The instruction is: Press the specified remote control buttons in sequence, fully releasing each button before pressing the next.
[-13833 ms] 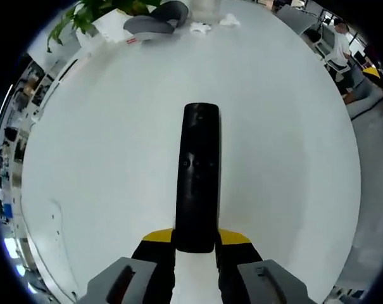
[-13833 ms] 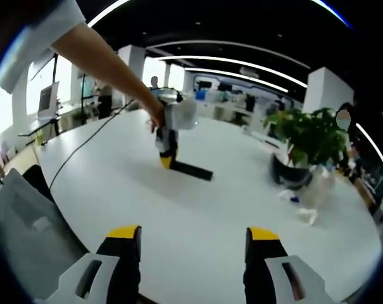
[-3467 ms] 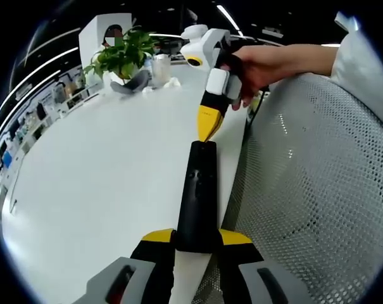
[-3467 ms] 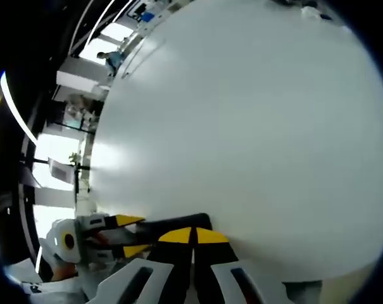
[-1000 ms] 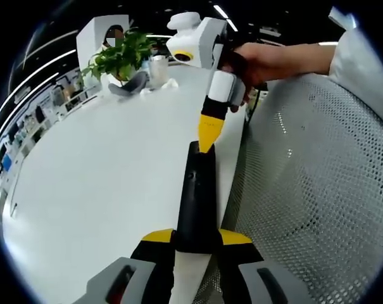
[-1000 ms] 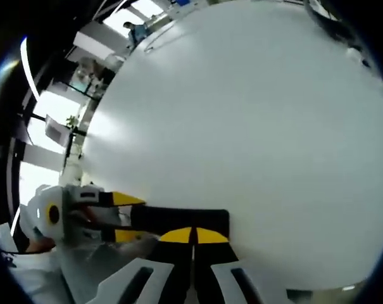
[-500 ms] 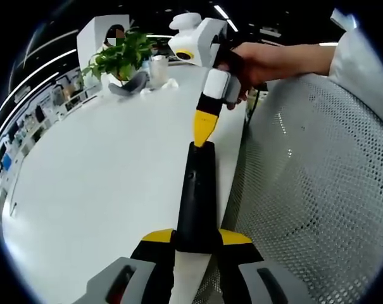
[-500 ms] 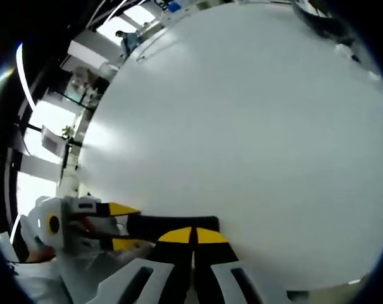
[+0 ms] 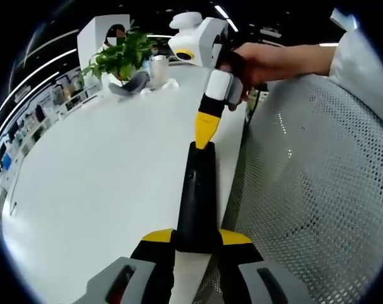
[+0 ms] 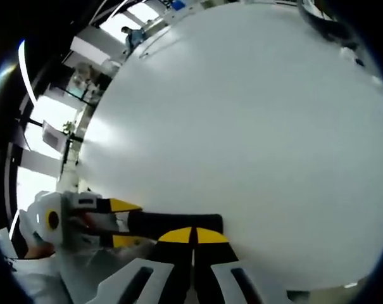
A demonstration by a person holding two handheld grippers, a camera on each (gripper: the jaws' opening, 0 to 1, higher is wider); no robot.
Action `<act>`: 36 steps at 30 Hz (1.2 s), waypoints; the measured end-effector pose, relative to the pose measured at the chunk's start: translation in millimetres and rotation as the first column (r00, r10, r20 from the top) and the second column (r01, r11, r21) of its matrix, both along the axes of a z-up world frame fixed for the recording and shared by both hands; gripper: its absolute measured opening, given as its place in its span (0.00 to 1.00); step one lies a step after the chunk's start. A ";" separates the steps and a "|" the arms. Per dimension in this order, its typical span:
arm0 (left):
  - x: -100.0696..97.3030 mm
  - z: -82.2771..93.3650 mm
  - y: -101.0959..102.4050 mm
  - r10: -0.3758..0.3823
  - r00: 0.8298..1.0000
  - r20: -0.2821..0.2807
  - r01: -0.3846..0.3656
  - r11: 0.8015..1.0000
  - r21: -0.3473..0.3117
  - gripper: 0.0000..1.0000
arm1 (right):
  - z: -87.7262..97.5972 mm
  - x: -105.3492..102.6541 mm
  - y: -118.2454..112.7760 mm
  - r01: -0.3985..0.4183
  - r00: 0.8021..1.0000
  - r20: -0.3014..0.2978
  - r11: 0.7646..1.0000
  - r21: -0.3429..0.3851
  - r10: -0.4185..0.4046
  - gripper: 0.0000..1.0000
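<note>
My left gripper [image 9: 194, 244] clamps the long black remote control [image 9: 196, 196] steady over the white table [image 9: 96, 171], so my closed, empty right gripper [image 9: 204, 134] can press.

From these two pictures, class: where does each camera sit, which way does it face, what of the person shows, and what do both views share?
Left gripper view: rides the left gripper, looking along the remote it clamps, toward the plant; the right gripper comes down on the remote's far end, held by a hand.
Right gripper view: rides the right gripper, shut, looking down at the table; the left gripper holds the remote.
Shared: remote, table, both grippers.
</note>
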State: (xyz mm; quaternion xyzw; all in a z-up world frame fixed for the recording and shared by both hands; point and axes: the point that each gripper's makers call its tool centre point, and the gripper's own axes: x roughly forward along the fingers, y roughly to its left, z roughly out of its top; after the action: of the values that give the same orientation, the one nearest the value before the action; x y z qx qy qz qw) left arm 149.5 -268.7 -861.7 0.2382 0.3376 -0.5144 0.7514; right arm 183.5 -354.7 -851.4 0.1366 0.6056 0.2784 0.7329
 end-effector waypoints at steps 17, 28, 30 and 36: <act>0.1 -0.2 -0.3 0.000 1.000 0.000 0.000 1.000 -0.002 0.25 | -0.5 2.9 -2.2 0.002 1.000 0.013 1.000 -0.006 -0.002 0.00; -0.1 -0.3 -0.2 0.000 1.000 -0.001 0.000 1.000 -0.003 0.25 | 1.0 1.4 0.3 -0.059 0.995 0.077 0.997 -0.050 0.063 0.00; -0.2 0.1 -0.3 0.000 1.000 -0.001 0.000 1.000 -0.003 0.25 | -0.2 2.1 0.0 -0.080 0.991 0.098 0.995 -0.061 0.085 0.00; -0.1 -0.1 -0.3 -0.003 1.000 0.000 0.003 1.000 -0.002 0.25 | -0.3 2.9 -0.8 -0.089 0.990 0.108 0.994 -0.063 0.095 0.00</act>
State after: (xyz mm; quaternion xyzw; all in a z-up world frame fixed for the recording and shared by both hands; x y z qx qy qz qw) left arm 149.4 -269.1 -861.8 0.2378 0.3366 -0.5158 0.7511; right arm 186.4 -355.4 -851.6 0.0714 0.5773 0.3012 0.7555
